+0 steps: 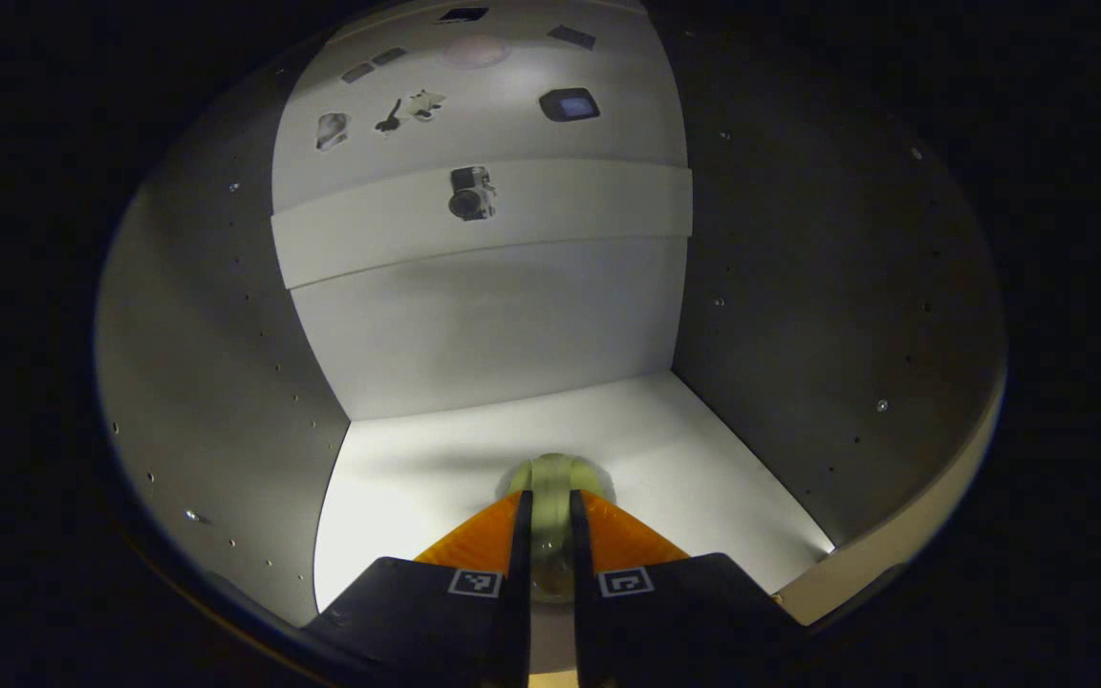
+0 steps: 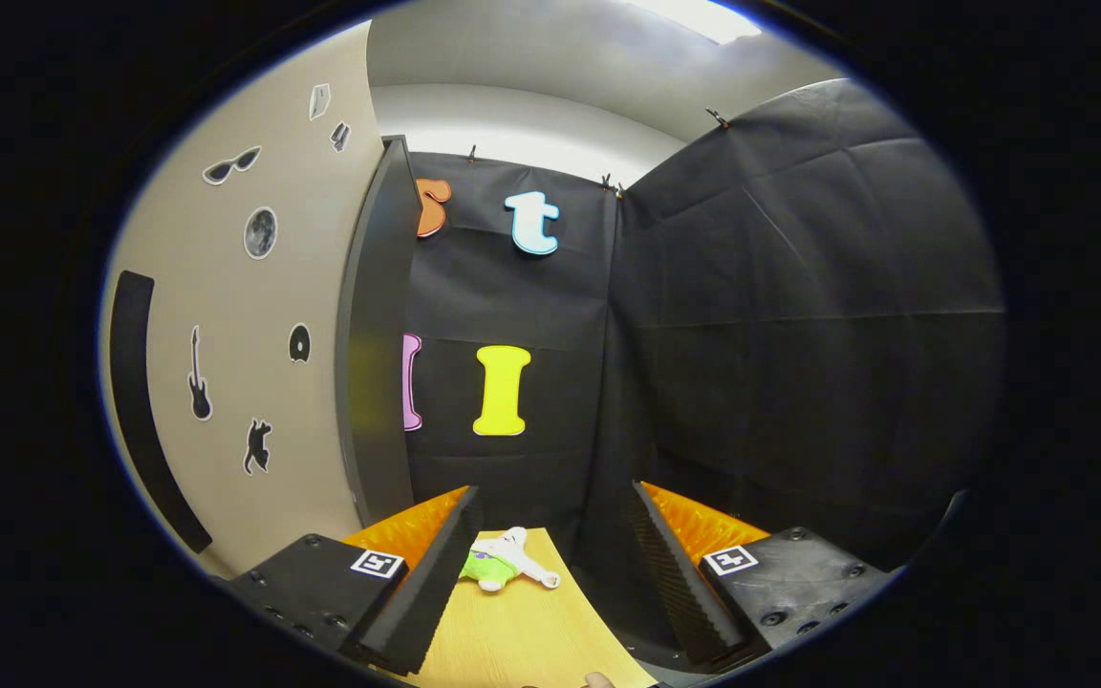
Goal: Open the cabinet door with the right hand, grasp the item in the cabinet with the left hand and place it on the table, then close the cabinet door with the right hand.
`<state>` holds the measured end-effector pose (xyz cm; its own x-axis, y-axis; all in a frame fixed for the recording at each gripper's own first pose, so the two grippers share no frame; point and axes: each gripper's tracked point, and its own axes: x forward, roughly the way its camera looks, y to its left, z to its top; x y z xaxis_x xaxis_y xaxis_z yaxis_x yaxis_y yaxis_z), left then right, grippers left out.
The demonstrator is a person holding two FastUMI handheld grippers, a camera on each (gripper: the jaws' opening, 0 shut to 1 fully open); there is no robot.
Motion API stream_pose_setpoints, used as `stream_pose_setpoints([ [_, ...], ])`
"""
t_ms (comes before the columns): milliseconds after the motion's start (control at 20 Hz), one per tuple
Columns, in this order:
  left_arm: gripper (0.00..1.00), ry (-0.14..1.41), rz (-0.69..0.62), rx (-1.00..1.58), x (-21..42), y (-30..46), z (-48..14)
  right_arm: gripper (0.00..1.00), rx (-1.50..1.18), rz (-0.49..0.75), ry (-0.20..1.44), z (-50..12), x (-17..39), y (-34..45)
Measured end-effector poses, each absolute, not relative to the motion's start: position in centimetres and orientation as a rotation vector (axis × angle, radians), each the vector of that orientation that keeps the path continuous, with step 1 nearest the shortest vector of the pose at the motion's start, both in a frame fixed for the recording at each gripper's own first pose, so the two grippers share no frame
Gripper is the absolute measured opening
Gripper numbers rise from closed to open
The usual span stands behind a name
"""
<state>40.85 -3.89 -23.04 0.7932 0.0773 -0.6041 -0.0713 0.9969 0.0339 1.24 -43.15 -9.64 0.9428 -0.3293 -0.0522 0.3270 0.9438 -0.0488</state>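
Note:
I am looking into the white cabinet [image 1: 474,315] in the left gripper view. A pale greenish, translucent round item [image 1: 551,472] rests on the cabinet floor [image 1: 417,478] near its front. My left gripper [image 1: 549,506] is shut on it, one finger pressing each side. In the right gripper view, the beige cabinet door [image 2: 226,315] stands open at the left, with stickers and a dark curved handle [image 2: 142,411] on it. My right gripper [image 2: 553,492] is open and holds nothing, to the right of the door and apart from it.
A wooden table [image 2: 522,631] lies below the right gripper, with a small green and white toy [image 2: 498,564] on it. Black cloth walls [image 2: 780,334] close the booth behind and to the right. Cabinet side walls [image 1: 216,382] flank the left gripper, and a shelf [image 1: 474,220] sits above.

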Motion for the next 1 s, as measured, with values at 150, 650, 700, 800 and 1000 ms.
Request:
stream_pose_setpoints([
  [150, 0.22, 0.61, 0.123, -0.01, 39.4, -3.6, -21.1, 0.97, -0.049, -0.304, 0.054, -9.1, 1.5, -42.5],
  [650, 0.22, 0.488, 0.145, -0.039, 26.8, -5.1, -14.4, 0.97, -0.013, -0.2, 0.015, -7.6, -0.1, -37.2],
  [700, 0.22, 0.483, 0.144, -0.049, 25.4, -5.2, -14.2, 0.97, -0.008, -0.196, 0.014, -7.4, -0.7, -36.7],
  [800, 0.22, 0.474, 0.134, -0.067, 22.5, -5.7, -13.9, 0.98, -0.002, -0.186, 0.008, -6.8, -1.9, -35.7],
  [1000, 0.22, 0.486, 0.139, -0.111, 17.8, -6.0, -14.8, 0.98, -0.002, -0.201, -0.012, -5.8, -4.8, -34.5],
])
